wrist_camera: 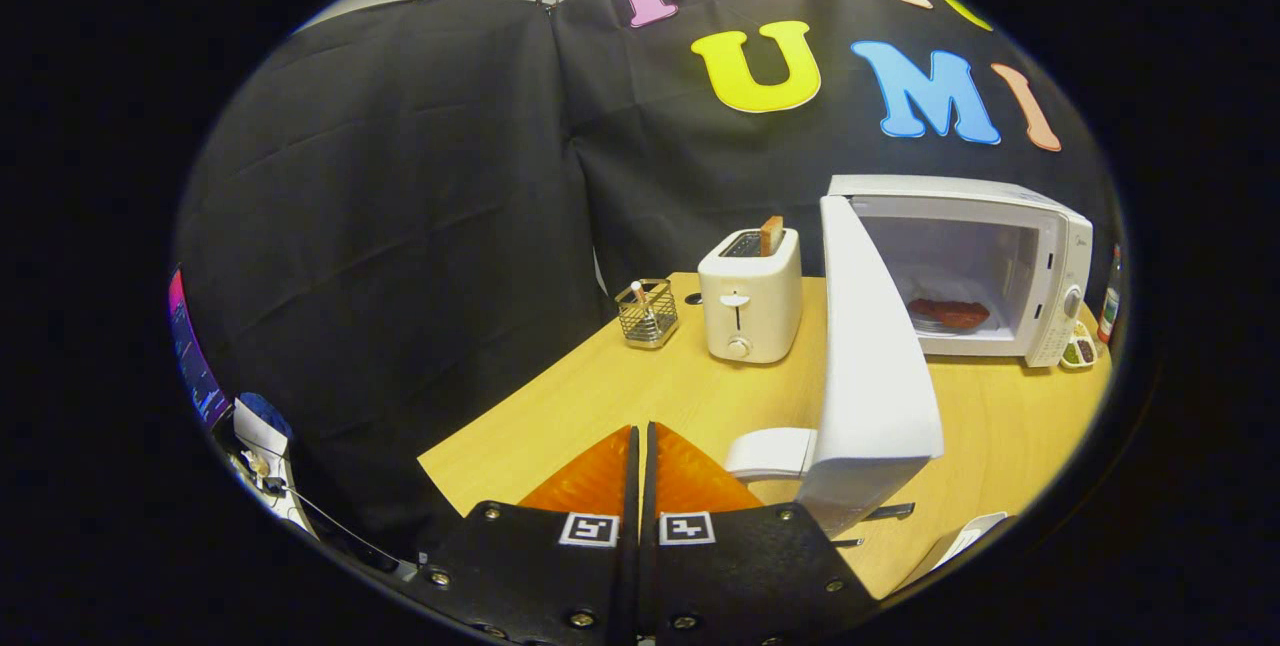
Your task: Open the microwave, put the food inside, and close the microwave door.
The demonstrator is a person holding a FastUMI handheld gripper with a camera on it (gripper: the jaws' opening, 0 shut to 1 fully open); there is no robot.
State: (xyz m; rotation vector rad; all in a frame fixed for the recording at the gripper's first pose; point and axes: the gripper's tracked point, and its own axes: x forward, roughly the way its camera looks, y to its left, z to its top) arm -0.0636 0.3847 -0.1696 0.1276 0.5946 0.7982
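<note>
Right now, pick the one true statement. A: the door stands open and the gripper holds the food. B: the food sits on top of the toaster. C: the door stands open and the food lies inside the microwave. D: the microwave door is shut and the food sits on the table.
C: the microwave door is swung wide open, the reddish food lies on the plate inside, and the gripper is shut on nothing.

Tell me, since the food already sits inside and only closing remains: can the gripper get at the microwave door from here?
Probably yes. The gripper, fingers together and empty, sits just beside the microwave door, which is swung wide open, handle nearest the fingertips. Nothing lies between; the toaster stands farther back.
</note>
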